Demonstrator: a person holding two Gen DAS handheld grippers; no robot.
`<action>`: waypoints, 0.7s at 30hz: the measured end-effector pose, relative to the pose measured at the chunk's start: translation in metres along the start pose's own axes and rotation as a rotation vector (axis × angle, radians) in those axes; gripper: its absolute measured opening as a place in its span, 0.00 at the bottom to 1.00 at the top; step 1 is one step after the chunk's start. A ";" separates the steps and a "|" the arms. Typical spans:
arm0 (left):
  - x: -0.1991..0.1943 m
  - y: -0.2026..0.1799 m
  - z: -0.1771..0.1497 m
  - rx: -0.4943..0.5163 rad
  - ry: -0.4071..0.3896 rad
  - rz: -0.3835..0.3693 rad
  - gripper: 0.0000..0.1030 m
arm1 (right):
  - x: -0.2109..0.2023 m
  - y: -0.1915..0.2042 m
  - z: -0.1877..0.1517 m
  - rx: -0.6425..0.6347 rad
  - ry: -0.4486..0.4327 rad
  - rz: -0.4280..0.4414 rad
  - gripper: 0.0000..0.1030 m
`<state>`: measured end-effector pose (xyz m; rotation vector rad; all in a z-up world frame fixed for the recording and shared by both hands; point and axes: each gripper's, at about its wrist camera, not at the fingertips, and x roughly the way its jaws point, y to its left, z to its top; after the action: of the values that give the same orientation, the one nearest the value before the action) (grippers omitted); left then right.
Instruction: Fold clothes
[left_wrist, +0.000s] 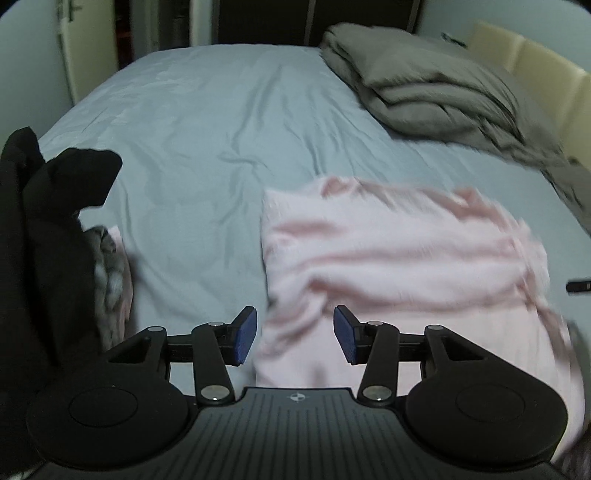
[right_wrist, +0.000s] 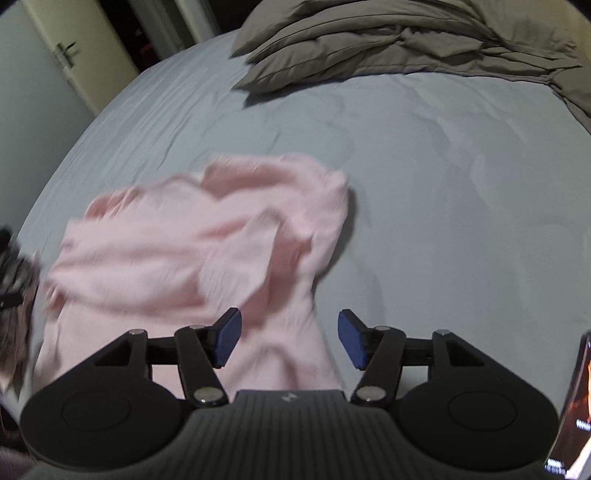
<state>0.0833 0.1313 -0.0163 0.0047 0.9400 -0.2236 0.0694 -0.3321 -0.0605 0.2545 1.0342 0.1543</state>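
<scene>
One pink garment (left_wrist: 399, 266) lies folded on the near part of the bed (left_wrist: 207, 122), one grey duvet (left_wrist: 436, 92) far right. Both grippers, left (left_wrist: 293, 336) and right (right_wrist: 289, 339), hang released above it, empty. Only the left view shows black clothes (left_wrist: 48, 229); only the right shows a phone (right_wrist: 576, 410).

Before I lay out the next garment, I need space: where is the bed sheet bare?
The widest bare stretch of the pale blue bed sheet lies right of the crumpled pink garment, below the folded grey-brown duvet. A narrower strip runs between the pink garment and the black clothes pile. It is crowded by that pile and near the duvet.
</scene>
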 end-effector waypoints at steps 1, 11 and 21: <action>-0.005 -0.001 -0.006 0.024 0.008 -0.005 0.43 | -0.005 0.002 -0.006 -0.013 0.007 0.007 0.63; -0.051 0.000 -0.081 0.173 0.112 -0.050 0.45 | -0.037 0.020 -0.086 -0.273 0.131 0.073 0.65; -0.078 0.005 -0.153 0.300 0.234 -0.038 0.45 | -0.062 0.006 -0.149 -0.374 0.252 0.156 0.65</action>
<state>-0.0824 0.1665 -0.0449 0.2953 1.1323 -0.4046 -0.0909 -0.3211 -0.0800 -0.0266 1.2120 0.5252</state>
